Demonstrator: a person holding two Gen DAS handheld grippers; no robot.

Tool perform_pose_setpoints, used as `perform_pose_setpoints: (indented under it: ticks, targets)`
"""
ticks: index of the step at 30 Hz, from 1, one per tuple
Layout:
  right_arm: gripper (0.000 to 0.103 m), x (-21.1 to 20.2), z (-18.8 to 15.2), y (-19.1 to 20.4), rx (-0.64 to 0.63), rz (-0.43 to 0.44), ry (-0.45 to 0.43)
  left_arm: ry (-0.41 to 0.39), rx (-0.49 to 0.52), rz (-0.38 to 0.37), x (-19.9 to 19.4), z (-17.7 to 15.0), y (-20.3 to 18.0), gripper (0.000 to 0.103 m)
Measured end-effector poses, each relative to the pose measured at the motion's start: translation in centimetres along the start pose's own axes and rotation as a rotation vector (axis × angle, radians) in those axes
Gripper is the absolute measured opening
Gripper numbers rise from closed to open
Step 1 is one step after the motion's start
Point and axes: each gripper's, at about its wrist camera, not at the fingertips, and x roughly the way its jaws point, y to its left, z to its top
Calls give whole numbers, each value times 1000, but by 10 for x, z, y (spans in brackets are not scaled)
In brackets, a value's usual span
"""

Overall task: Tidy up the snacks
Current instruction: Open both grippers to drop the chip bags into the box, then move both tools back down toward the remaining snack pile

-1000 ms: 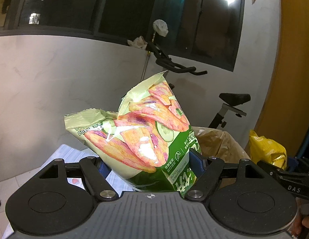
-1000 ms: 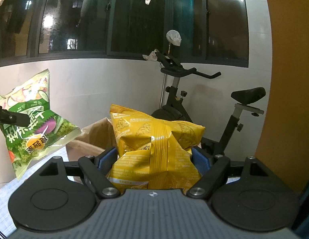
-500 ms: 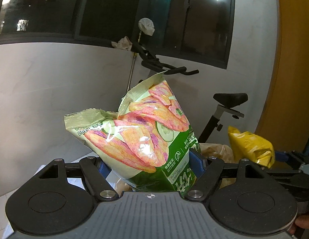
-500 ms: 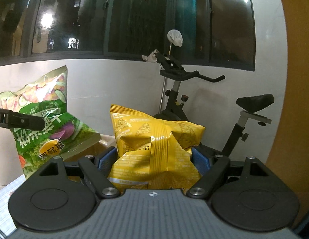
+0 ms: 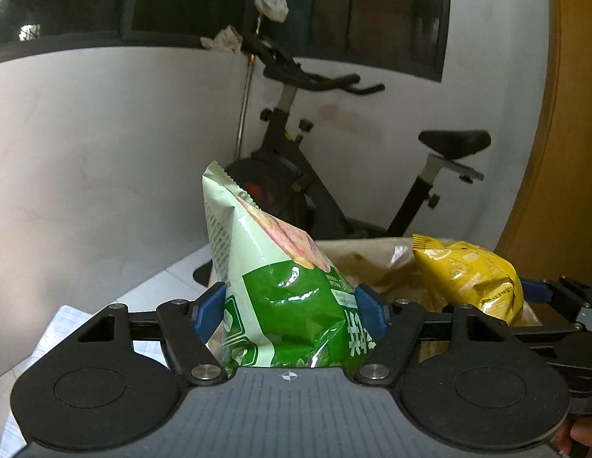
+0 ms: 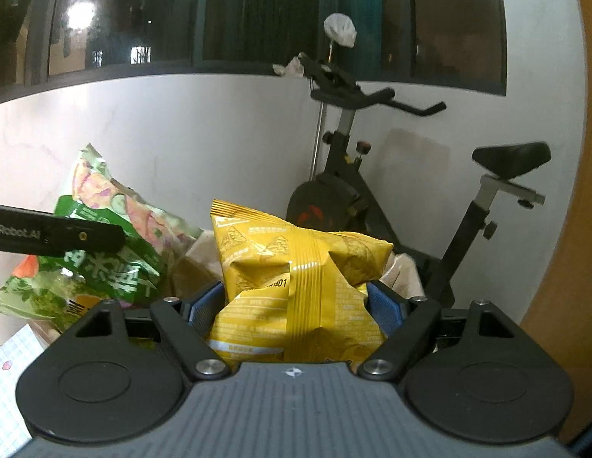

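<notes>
Left gripper (image 5: 288, 315) pinching green chip bag (image 5: 284, 294) at lower body, jaws closing; right gripper (image 6: 296, 311) clamping yellow chip bag (image 6: 300, 286). Both hovering over brown paper bag (image 5: 357, 263). Bags light, puffy, slippery, crushable; gripping mid-body gently is seeming best.

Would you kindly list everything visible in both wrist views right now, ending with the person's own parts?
green snack bag: one, green and pale green, between the left jaws, which are closing on it.
yellow snack bag: one, yellow, clamped between the right jaws.
brown paper bag: one, brown, open, just behind both snack bags.
exercise bike: one, black, against the wall behind the paper bag.
wall: white, below dark windows.
checked cloth: one, white, lower left corner.
orange panel: one, at the right edge.
left gripper: one, black with blue pads.
right gripper: one, black with blue pads.
</notes>
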Motion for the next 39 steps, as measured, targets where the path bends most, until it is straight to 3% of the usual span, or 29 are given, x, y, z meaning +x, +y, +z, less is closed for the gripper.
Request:
perform_pose_setpoints:
  ticks: [5, 9, 20, 23, 28, 39]
  targets:
    - [83, 8, -8, -1, 5, 10, 40, 17, -1, -30, 0, 4, 3, 77]
    - [84, 12, -7, -1, 17, 12, 61, -1, -15, -55, -4, 11, 5, 87]
    - [86, 3, -7, -4, 66, 18, 81, -16, -10, -18, -16, 17, 5, 87]
    - [94, -1, -7, -2, 58, 15, 95, -24, -17, -4, -22, 19, 7, 87]
    - [94, 1, -8, -4, 104, 42, 134, -33, -20, 8, -35, 19, 11, 87]
    - [94, -54, -2, -2, 124, 39, 64, -44, -15, 47, -68, 17, 28, 87]
